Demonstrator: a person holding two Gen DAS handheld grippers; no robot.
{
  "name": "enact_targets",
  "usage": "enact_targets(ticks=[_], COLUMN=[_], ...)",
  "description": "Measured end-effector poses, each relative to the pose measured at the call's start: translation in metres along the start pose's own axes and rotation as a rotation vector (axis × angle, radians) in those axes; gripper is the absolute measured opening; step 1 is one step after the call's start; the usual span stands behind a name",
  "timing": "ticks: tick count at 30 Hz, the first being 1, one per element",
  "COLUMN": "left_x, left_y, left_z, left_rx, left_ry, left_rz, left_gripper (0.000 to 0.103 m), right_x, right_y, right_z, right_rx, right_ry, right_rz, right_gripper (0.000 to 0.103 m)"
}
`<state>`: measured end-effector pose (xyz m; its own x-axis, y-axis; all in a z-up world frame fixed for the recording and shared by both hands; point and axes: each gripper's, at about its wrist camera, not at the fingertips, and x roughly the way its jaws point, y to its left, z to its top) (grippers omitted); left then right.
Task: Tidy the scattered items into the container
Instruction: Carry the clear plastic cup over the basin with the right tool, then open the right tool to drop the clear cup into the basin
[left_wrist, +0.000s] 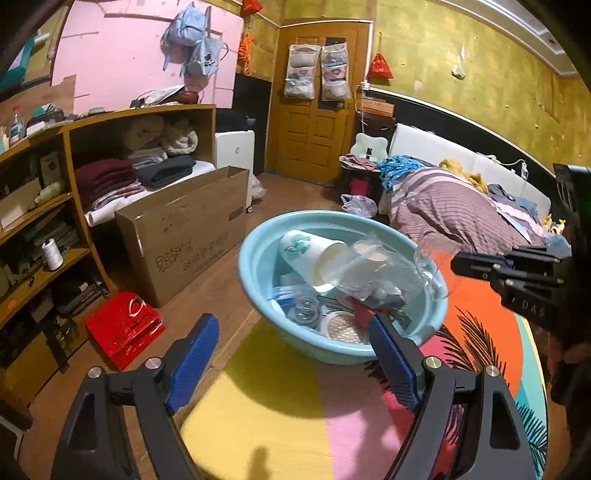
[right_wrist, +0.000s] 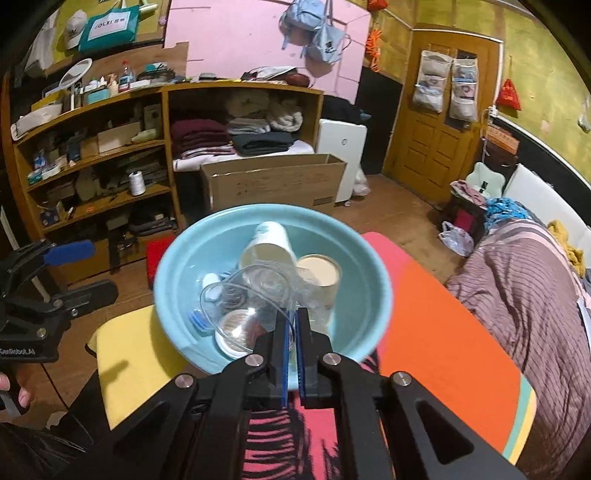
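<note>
A light blue basin (left_wrist: 291, 338) (right_wrist: 360, 295) stands on the colourful table (left_wrist: 273, 410). Inside it lie a white paper cup (left_wrist: 308, 254) (right_wrist: 267, 240), a beige-topped tin (right_wrist: 319, 275), a round compact (left_wrist: 343, 326) and clear lids. My left gripper (left_wrist: 291, 325) (right_wrist: 88, 271) is open just in front of the basin's near rim, nothing between its blue pads. My right gripper (right_wrist: 293, 314) (left_wrist: 458, 264) hovers over the basin, shut on the rim of a clear plastic cup (right_wrist: 251, 295) (left_wrist: 399, 266) that hangs above the other items.
A cardboard box (left_wrist: 184, 229) and a red bag (left_wrist: 123, 328) sit on the floor left of the table. Wooden shelves (left_wrist: 37, 221) fill the left wall. A bed (left_wrist: 461, 214) lies to the right. A person's hand (right_wrist: 14, 395) shows at the lower left.
</note>
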<state>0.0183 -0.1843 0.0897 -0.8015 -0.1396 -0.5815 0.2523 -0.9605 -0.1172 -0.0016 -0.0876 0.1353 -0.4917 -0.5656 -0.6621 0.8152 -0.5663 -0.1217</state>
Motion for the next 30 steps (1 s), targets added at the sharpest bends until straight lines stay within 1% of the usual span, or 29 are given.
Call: enact_targets(ticks=[8,13,20,27,28,30], left_x=[0.015,0.025,0.039,0.048,0.049,0.051], left_y=[0.026,0.035,0.045,0.049,0.049,0.049], left_z=[-0.007,-0.010,-0.011,-0.012,-0.013,-0.013], left_rx=[-0.025,-0.028,-0.023,-0.021,-0.018,-0.012], left_ry=[0.043,0.072,0.098,0.120,0.125,0.132], left_rz=[0.021,0.026,0.032,0.026,0.025,0.026], left_gripper=[0.087,0.087,0.087,0.087,0.087,0.087], right_x=[0.034,0.053,0.074,0.088,0.089,0.090], right_y=[0.022,0.032,0.030,0.032,0.032,0.031], right_z=[0.001,0.000,-0.001,0.000,0.000,0.000], right_rx=[-0.010,-0.018,-0.008,-0.012,-0.005,0.004], right_ry=[0.046,0.072,0.114,0.136,0.138,0.135], right_rz=[0.054,0.079,0.092,0.103,0.104,0.104], right_gripper=[0.002,0.002,0.002,0.002,0.003,0.016])
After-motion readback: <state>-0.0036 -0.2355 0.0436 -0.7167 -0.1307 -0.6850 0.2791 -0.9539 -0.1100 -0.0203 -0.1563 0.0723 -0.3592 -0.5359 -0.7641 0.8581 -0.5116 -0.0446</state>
